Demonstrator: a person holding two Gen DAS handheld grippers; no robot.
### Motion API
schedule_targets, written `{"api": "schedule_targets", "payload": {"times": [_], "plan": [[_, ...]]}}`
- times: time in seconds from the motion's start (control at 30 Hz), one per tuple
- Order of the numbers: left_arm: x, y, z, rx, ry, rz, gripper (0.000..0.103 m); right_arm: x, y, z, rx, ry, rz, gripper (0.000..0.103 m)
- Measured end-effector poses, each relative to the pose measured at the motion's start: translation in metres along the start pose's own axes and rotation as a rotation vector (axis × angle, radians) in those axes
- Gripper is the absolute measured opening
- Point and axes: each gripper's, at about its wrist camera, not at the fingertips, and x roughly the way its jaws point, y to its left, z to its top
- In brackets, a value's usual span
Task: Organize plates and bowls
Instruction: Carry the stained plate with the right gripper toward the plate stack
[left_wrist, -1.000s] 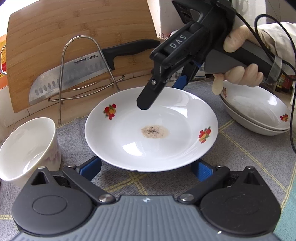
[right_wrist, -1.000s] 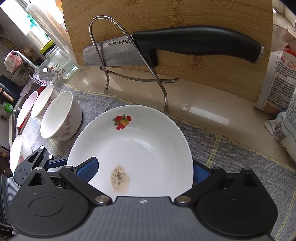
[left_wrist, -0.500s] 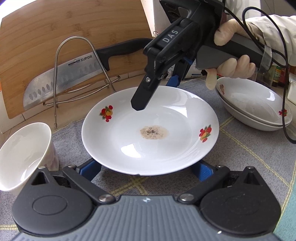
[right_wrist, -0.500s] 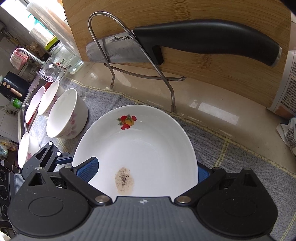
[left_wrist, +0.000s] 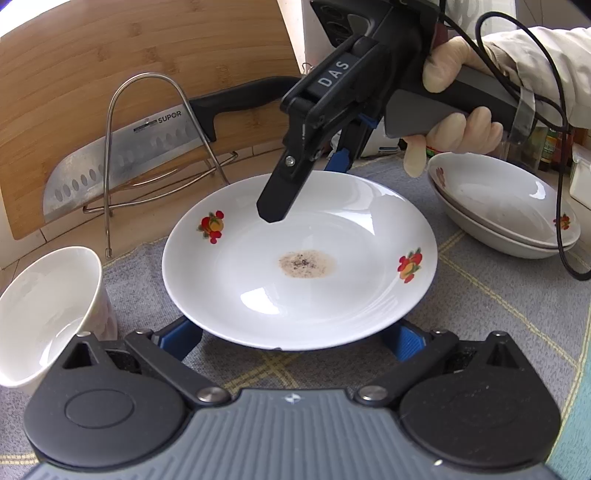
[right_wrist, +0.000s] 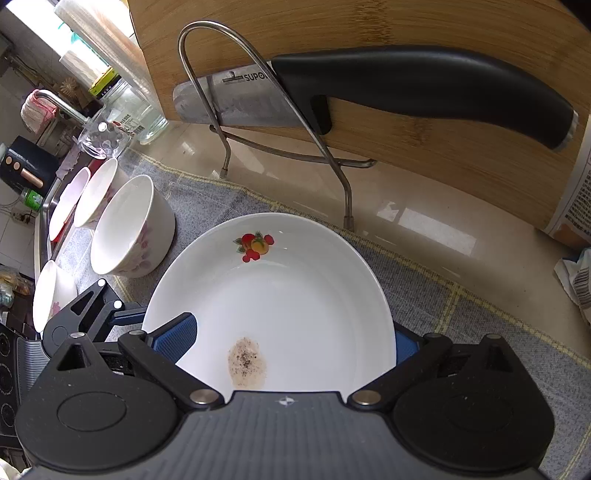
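Note:
A white plate (left_wrist: 295, 266) with fruit prints and a brown stain sits on the grey mat; it also shows in the right wrist view (right_wrist: 295, 295). My left gripper (left_wrist: 291, 339) is open, its blue pads under the plate's near rim on either side. My right gripper (right_wrist: 291, 343) is open around the plate's far rim, one finger over the plate (left_wrist: 280, 199), the other behind it. Two stacked plates (left_wrist: 506, 210) sit at the right. A white bowl (left_wrist: 44, 310) stands at the left, seen also in the right wrist view (right_wrist: 129, 229).
A bamboo cutting board (left_wrist: 129, 74) leans at the back with a knife (left_wrist: 125, 155) in a wire rack (left_wrist: 147, 147). Several more bowls (right_wrist: 81, 199) line the mat's left edge. A glass jar (right_wrist: 140, 110) stands behind them.
The plate has shifted slightly in both views as the two grippers move; the right gripper has come further over the plate's rim. Both stay open.

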Motion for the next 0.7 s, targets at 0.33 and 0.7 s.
{"api": "schedule_targets", "payload": {"times": [0.33,0.7], "plan": [[-0.004,-0.002,0.000,0.008,-0.003,-0.005,0.102,-0.001,0.005,-0.003,0.005,-0.009,-0.008,0.103],[-0.018,-0.002,0.004,0.020,-0.008,-0.022,0.102,-0.013,0.015,-0.014,0.010,-0.026,-0.016,0.103]]}}
